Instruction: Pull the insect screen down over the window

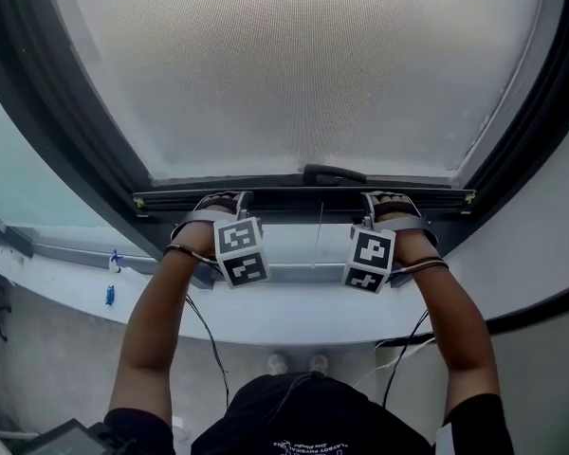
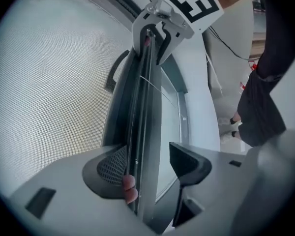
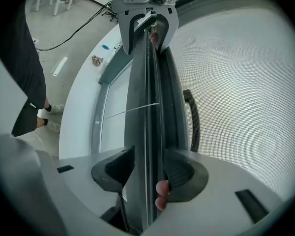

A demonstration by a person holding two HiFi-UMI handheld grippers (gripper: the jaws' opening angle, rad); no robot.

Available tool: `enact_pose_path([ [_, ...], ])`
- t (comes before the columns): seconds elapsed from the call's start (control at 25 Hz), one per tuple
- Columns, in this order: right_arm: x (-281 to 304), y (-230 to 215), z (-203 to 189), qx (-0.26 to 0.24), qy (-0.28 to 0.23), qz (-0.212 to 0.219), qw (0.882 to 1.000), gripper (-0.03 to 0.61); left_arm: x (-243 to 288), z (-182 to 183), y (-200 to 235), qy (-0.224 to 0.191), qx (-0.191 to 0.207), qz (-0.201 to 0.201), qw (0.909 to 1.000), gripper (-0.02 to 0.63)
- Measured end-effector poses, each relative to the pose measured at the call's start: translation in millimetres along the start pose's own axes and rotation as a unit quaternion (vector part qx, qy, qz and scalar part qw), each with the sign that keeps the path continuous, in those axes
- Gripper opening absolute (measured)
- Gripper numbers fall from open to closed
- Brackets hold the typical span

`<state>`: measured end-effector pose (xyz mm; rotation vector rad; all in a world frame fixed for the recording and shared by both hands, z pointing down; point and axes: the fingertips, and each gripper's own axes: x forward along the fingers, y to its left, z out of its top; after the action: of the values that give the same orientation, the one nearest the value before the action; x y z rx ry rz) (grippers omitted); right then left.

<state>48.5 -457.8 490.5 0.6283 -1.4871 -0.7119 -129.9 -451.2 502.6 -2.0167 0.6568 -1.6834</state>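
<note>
One side only clamped: right gripper (image 3: 148, 168) grips screen bar (image 1: 303, 200); left gripper (image 2: 152, 161) straddles it, jaws apart. Uneven pull may skew bar, jam it

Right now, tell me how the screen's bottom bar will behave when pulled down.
The bottom bar looks like rigid metal spanning the frame, so it probably stays straight. Its smooth dark finish may be slippery. The mesh above seems thin, likely following limply.

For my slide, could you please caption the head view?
Left gripper and right gripper straddle bottom bar of insect screen.
</note>
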Motion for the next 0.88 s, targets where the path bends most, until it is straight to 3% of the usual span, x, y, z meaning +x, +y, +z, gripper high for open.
enact_pose_path([
  [0.12, 2, 8, -4, -0.006, 0.015, 0.015, 1.0, 0.188, 5, -1, -4, -0.002, -0.005, -0.007, 1.0, 0.273],
  [0.36, 5, 12, 5, 0.008, -0.003, 0.014, 1.0, 0.189, 11, -3, -10, -0.001, -0.005, -0.015, 0.9999, 0.273],
  [0.52, 14, 11, 2, 0.003, -0.002, -0.01, 1.0, 0.189, 12, -2, -9, -0.002, -0.006, -0.01, 0.9999, 0.273],
  [0.88, 9, 10, 8, 0.011, -0.011, -0.007, 1.0, 0.189, 10, -6, -13, 0.008, 0.006, -0.001, 0.9999, 0.273],
])
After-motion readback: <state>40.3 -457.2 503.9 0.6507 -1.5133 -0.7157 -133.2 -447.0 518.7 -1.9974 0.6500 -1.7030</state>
